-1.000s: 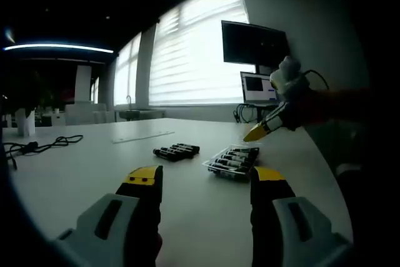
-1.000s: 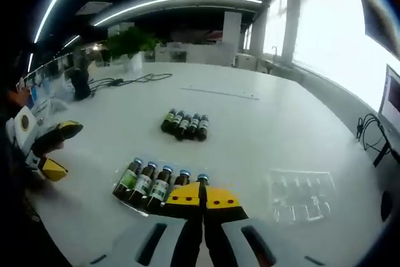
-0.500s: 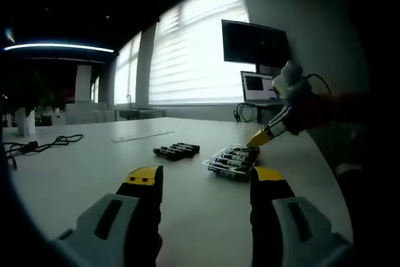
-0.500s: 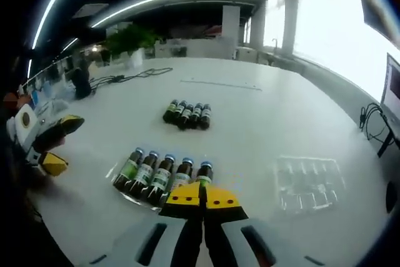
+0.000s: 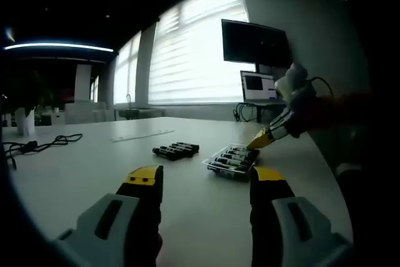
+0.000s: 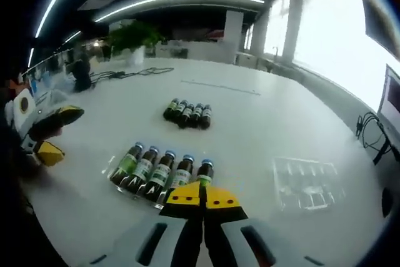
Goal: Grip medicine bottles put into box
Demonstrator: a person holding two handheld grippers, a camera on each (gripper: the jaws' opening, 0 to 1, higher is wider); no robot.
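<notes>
Yellow-tipped right gripper (image 6: pixel 202 197) has its jaws pressed together, empty, just short of the trayed bottles (image 6: pixel 159 171). Unless they part, they could shove the row. Left gripper (image 5: pixel 203 182) stands wide, bottles ahead.

Your right gripper (image 5: pixel 258 141) has dropped closer to the tray bottles (image 5: pixel 232 159); its tips now sit just above them.
</notes>
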